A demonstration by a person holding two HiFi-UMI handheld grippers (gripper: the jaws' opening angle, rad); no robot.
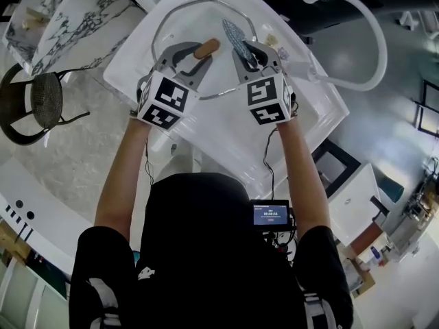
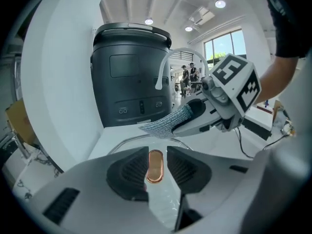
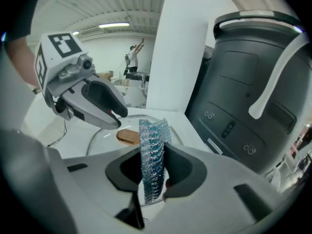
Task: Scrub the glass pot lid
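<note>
The glass pot lid [image 1: 180, 20] lies flat in a white sink [image 1: 312, 112], its copper-brown handle [image 1: 207, 47] pointing up. My left gripper [image 1: 195, 57] sits over the lid's near half. In the left gripper view its jaws [image 2: 157, 154] are shut on the handle [image 2: 155, 165], with the pads close against both sides. My right gripper [image 1: 251, 52] hovers beside it to the right, shut on a blue-grey scrub cloth [image 1: 237, 35]. The cloth [image 3: 153, 145] stands upright between the right jaws [image 3: 152, 154] over the lid's rim [image 3: 97, 139]. The cloth's free end [image 2: 165, 123] hangs above the lid.
A white curved faucet hose [image 1: 374, 43] arches over the sink's far right. A tall dark appliance [image 2: 131, 72] stands behind the sink. A marble counter [image 1: 75, 12] and a black chair [image 1: 41, 101] are at the left. Cables run from both grippers back to the person.
</note>
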